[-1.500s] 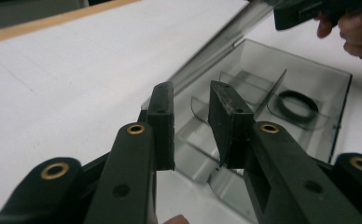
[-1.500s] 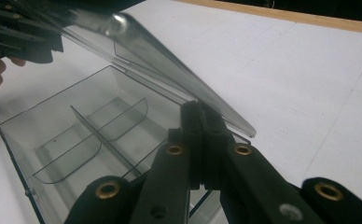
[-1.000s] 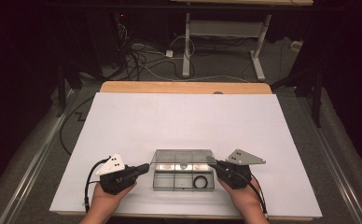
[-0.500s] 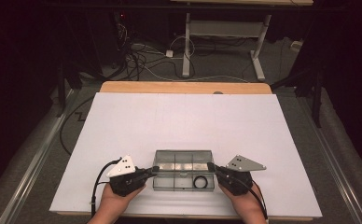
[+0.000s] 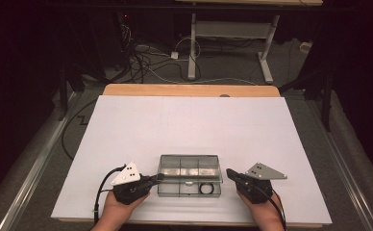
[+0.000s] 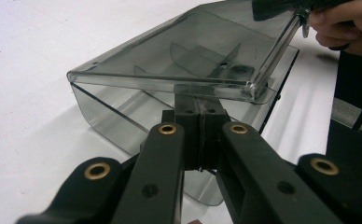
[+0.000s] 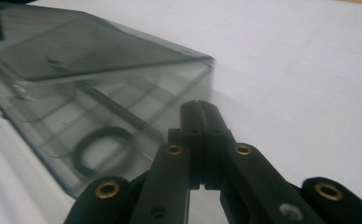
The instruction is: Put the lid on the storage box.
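Table (image 5: pixel 189 120) under white sheet, centre frame. Clear compartment box (image 5: pixel 189 166) low in the high view, just below centre, long axis left to right, lid (image 6: pixel 170 60) raised off the base and tilted. Between the two tongs: left gripper (image 5: pixel 159 177) at the box's left end, tips under the lid's near edge in the left gripper view (image 6: pixel 201 112), apparently touching it; right gripper (image 5: pixel 230 173) just beside the right end, slightly apart (image 7: pixel 201 112). Left the nearer of the two, probably the one to carry the lid further. Both sets of jaws pressed together, nothing pinched between them. Black ring (image 7: pixel 103 149) loose in a lower right compartment, seen through the wall.
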